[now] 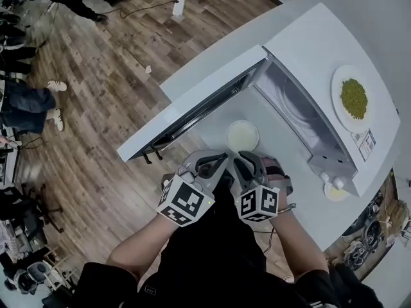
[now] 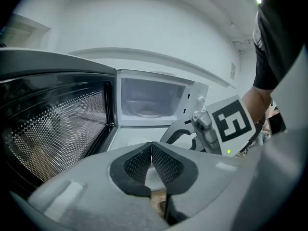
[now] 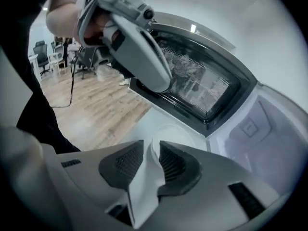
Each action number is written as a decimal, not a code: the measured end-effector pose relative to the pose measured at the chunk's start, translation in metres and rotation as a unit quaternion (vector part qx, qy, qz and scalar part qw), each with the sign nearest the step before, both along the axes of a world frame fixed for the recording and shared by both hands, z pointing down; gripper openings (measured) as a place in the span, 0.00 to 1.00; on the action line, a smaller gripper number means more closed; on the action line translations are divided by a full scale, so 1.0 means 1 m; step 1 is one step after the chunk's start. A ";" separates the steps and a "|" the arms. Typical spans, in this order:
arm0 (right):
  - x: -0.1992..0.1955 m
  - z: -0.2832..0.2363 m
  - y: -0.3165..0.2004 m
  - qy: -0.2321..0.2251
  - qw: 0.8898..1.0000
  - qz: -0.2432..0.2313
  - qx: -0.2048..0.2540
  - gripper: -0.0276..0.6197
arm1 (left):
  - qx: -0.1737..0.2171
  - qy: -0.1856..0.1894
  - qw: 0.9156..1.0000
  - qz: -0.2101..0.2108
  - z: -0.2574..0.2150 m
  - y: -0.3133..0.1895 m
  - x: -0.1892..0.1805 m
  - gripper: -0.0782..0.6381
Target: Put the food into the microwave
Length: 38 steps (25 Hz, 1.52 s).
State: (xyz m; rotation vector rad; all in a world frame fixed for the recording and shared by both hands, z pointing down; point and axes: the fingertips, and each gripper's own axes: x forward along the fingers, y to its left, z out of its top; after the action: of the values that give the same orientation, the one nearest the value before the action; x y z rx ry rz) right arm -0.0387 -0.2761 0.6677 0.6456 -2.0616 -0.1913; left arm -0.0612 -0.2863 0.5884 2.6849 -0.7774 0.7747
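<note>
Head view: microwave (image 1: 302,50) w/ door (image 1: 192,108) open to the left; plate (image 1: 336,96) w/ green food (image 1: 354,98) sits on top, far right. White bowl (image 1: 242,135) on table (image 1: 302,188) before the cavity; left gripper (image 1: 218,159) & right gripper (image 1: 244,159) side by side just near of it. Left gripper view: jaws together, nothing between. Right gripper view: jaws narrowly apart, bowl rim in the gap, contact unclear.

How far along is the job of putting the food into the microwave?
Done: the microwave door is open; the cavity is empty. In hand: the right gripper has its slightly parted jaws around the near rim of the white bowl, seemingly unclamped; the left gripper is shut, empty. Left: lift the bowl inside. The plate of green food sits on top.
</note>
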 end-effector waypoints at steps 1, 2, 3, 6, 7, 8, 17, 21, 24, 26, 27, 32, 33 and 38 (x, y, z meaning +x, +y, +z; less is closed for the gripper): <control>0.001 0.003 -0.003 0.020 1.000 -0.007 0.010 0.22 | 0.000 0.001 1.000 0.000 -0.001 0.000 0.000 0.12; 0.001 0.007 -0.005 0.038 0.999 -0.014 0.019 0.22 | -0.001 0.002 1.000 0.000 -0.001 0.000 0.000 0.12; 0.001 0.010 -0.007 0.056 0.998 -0.020 0.026 0.22 | -0.001 0.003 1.000 0.000 -0.002 0.000 -0.001 0.12; 0.001 0.019 -0.009 0.104 0.993 -0.037 0.042 0.21 | -0.003 0.004 1.000 -0.001 -0.005 0.002 -0.003 0.12; 0.002 0.022 -0.009 0.120 0.991 -0.042 0.048 0.21 | -0.003 0.003 1.000 -0.001 -0.006 0.003 -0.004 0.12; 0.003 0.024 -0.009 0.136 0.988 -0.046 0.055 0.21 | -0.004 0.003 1.000 -0.001 -0.007 0.004 -0.004 0.12; 0.005 0.029 -0.008 0.196 0.971 -0.075 0.111 0.15 | -0.002 0.015 1.000 0.005 -0.028 0.008 0.000 0.12; 0.007 0.026 -0.010 0.200 0.967 -0.072 0.137 0.14 | -0.001 0.014 1.000 0.007 -0.031 0.009 -0.002 0.12; 0.009 0.025 -0.010 0.202 0.967 -0.067 0.142 0.14 | -0.007 0.013 1.000 0.010 -0.029 0.010 -0.002 0.12; 0.011 0.024 -0.009 0.204 0.966 -0.065 0.144 0.14 | -0.009 0.012 1.000 0.012 -0.029 0.011 -0.002 0.12; 0.013 0.022 -0.008 0.203 0.966 -0.061 0.145 0.14 | -0.009 0.012 1.000 0.014 -0.030 0.012 -0.001 0.12; 0.034 -0.003 -0.016 0.199 0.966 -0.021 0.167 0.14 | -0.001 0.013 1.000 0.024 -0.043 0.009 0.005 0.12; 0.040 -0.009 -0.018 0.199 0.965 -0.011 0.171 0.14 | 0.000 0.013 1.000 0.027 -0.046 0.008 0.007 0.12; 0.075 -0.034 -0.035 0.208 0.960 0.039 0.185 0.14 | 0.007 0.016 0.999 0.043 -0.057 0.004 0.018 0.12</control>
State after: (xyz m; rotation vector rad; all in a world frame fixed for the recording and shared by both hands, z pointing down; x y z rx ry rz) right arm 0.0362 -0.3113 0.6334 0.8316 -1.6019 -0.6236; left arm -0.0435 -0.2822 0.5317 2.7523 -0.6674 0.7475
